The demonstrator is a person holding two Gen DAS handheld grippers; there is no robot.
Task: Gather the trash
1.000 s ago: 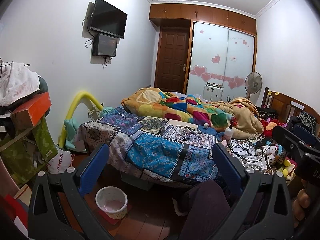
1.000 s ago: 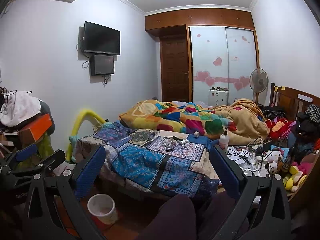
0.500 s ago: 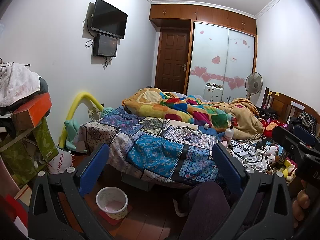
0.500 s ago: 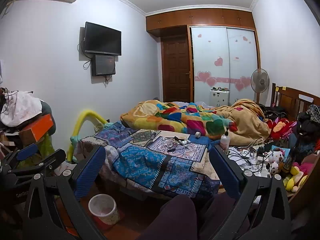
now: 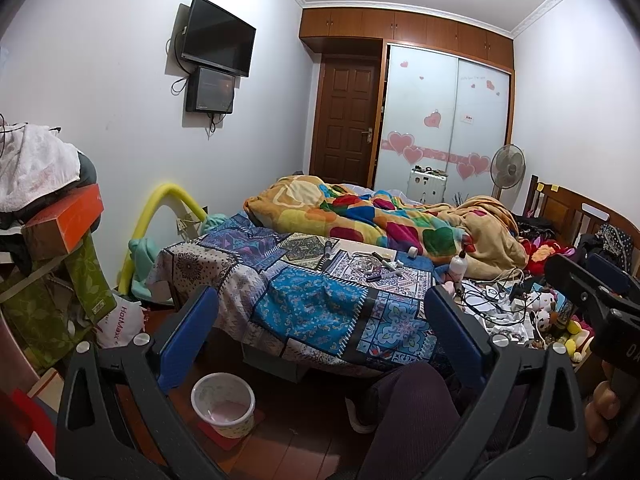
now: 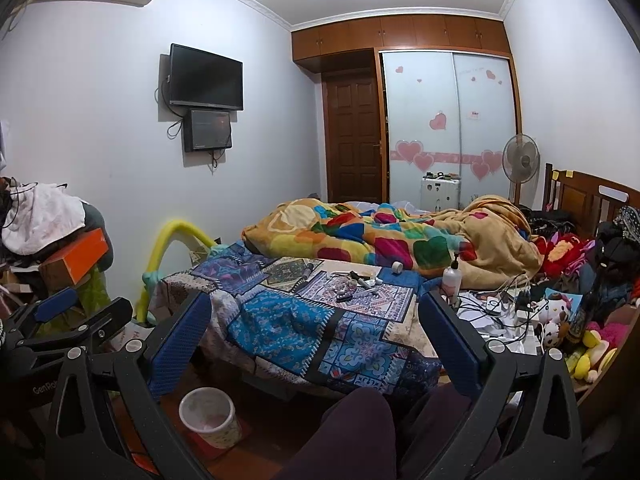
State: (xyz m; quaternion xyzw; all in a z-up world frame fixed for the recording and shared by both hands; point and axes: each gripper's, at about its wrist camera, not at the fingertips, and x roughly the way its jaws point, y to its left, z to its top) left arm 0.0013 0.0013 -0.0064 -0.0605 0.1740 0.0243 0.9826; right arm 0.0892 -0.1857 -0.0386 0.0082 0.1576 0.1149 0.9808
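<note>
A small white waste bin (image 5: 223, 409) stands on the floor below the bed's near corner; it also shows in the right wrist view (image 6: 207, 416). Small loose items (image 5: 380, 268) lie on the patterned bedspread; they also show in the right wrist view (image 6: 352, 282). My left gripper (image 5: 320, 332) is open and empty, held well short of the bed. My right gripper (image 6: 314, 332) is open and empty too. Each gripper shows at the edge of the other's view.
A bed with a colourful blanket (image 5: 360, 220) fills the middle. Cables and toys (image 5: 516, 304) crowd the right side. Stacked boxes and cloth (image 5: 52, 220) stand at left. My knee (image 6: 352, 432) is below the grippers. A fan (image 6: 520, 160) and wardrobe stand behind.
Both views have shifted only slightly; the grippers stay open and nothing has been touched.
</note>
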